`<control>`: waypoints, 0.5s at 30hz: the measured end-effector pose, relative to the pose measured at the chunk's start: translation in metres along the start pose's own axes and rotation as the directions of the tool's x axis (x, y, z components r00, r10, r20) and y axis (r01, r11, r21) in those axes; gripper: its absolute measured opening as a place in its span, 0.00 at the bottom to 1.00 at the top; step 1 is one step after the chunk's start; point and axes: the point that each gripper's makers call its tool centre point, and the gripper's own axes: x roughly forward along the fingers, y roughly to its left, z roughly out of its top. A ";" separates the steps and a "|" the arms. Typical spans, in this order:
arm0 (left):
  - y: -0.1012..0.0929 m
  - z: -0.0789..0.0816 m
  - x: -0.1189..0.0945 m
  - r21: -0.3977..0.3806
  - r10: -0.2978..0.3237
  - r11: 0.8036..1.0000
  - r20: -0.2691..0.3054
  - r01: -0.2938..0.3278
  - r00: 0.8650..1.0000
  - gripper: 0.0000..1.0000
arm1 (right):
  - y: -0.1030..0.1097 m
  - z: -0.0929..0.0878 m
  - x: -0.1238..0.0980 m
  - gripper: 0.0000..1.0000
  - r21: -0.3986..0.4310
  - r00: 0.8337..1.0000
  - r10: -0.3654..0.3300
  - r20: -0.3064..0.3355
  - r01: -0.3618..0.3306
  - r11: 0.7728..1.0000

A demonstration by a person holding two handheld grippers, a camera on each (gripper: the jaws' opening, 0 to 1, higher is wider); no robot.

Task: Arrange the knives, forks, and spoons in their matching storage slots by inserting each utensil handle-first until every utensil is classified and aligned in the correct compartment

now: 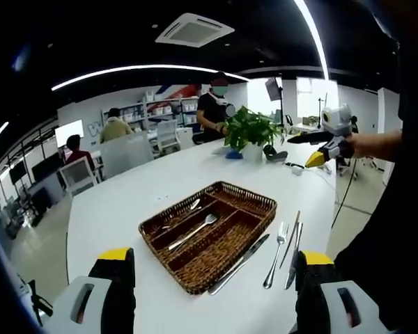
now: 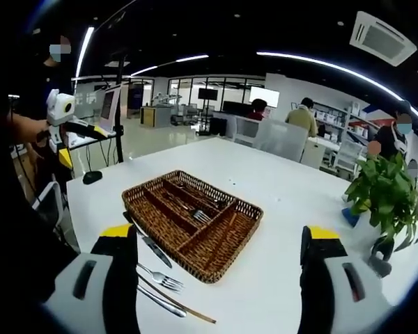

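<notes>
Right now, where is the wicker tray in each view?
Left gripper view: tray lies centre, just above the jaws, with loose cutlery on the table along its right side.
Right gripper view: tray lies centre-left, with loose cutlery at its lower left.
Shared landmark: the potted plant on the white table.

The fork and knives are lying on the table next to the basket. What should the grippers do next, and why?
Probably lower the left gripper toward the knife lying against the basket and pick it up. Both grippers look open and hold nothing. Spoons already lie in the basket, while that knife, a fork and more cutlery wait on the white table beside it.
</notes>
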 end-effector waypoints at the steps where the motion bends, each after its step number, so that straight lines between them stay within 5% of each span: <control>1: -0.002 0.000 0.001 -0.002 -0.006 1.000 -0.002 0.006 1.000 1.00 | 0.000 -0.002 0.000 0.99 -0.003 1.000 0.001 -0.006 -0.001 1.000; 5: -0.012 -0.001 0.006 0.018 -0.030 0.999 -0.024 0.030 0.999 0.89 | -0.001 -0.011 -0.005 0.99 0.004 1.000 -0.002 -0.024 0.002 1.000; 15: -0.034 0.004 0.026 0.013 -0.079 0.997 -0.029 0.080 0.996 0.90 | -0.001 -0.016 -0.015 0.99 0.019 1.000 -0.017 -0.025 0.018 1.000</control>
